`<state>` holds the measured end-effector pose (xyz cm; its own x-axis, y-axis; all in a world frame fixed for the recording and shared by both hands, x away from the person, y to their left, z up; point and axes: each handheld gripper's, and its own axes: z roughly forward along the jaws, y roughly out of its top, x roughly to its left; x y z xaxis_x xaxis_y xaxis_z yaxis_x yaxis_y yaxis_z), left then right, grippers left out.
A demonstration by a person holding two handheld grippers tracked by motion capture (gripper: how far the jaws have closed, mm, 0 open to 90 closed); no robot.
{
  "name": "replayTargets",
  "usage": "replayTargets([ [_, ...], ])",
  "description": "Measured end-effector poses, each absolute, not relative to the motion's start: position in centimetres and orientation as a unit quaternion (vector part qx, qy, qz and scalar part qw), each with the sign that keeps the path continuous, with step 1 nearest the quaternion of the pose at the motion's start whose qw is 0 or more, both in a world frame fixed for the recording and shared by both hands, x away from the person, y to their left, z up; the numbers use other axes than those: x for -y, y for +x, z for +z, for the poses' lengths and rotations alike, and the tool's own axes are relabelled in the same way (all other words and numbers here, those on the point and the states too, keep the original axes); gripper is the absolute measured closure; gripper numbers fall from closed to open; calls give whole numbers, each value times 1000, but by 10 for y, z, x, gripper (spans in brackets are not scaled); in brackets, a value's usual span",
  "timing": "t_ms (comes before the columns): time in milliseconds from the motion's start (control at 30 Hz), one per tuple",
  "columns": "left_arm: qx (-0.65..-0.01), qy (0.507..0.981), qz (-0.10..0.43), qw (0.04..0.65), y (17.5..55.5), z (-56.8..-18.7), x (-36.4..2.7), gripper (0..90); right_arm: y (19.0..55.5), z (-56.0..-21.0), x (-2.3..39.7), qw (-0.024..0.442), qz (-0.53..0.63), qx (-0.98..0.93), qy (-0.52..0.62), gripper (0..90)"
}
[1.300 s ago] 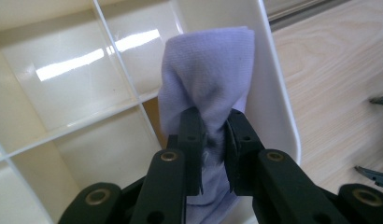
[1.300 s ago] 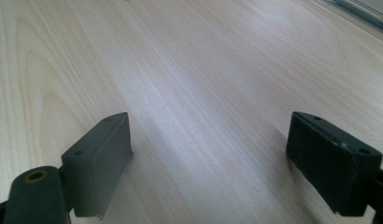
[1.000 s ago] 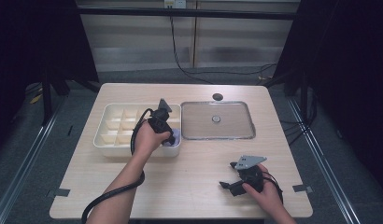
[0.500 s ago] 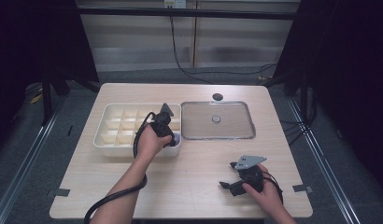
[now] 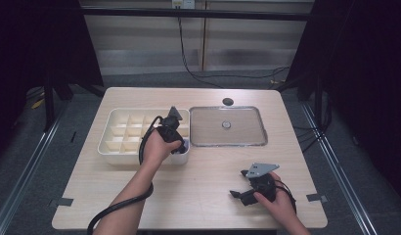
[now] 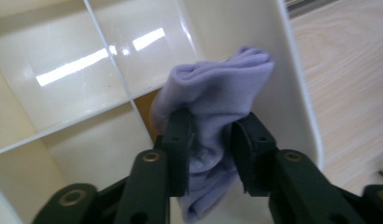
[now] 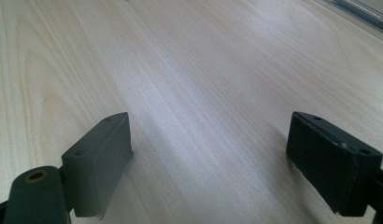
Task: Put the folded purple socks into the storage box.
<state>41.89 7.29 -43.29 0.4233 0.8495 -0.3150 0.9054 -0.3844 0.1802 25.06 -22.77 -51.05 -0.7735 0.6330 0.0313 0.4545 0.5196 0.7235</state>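
Down at the organizer tray's near-right compartment, the left gripper has just been opening its jaws, pads loosely flanking the folded purple sock. It's standing on end, long axis running upright against the wall. Over on the counter, the right gripper is sitting wide open, holding nothing.

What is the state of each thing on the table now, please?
Purple cloth: folded, in a corner compartment, between the jaws.
Left gripper: jaws just opening, cloth between them.
Right gripper: open, nothing between the jaws.
Divided box: other compartments look bare.
Metal tray: flat, one small round thing on it.
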Motion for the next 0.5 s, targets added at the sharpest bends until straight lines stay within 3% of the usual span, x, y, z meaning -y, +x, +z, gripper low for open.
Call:
replayTargets([
  [500, -526, 828, -67, 182, 424, -398, -79, 685, 251, -511, 228, 121, 377, -863, 314, 135],
])
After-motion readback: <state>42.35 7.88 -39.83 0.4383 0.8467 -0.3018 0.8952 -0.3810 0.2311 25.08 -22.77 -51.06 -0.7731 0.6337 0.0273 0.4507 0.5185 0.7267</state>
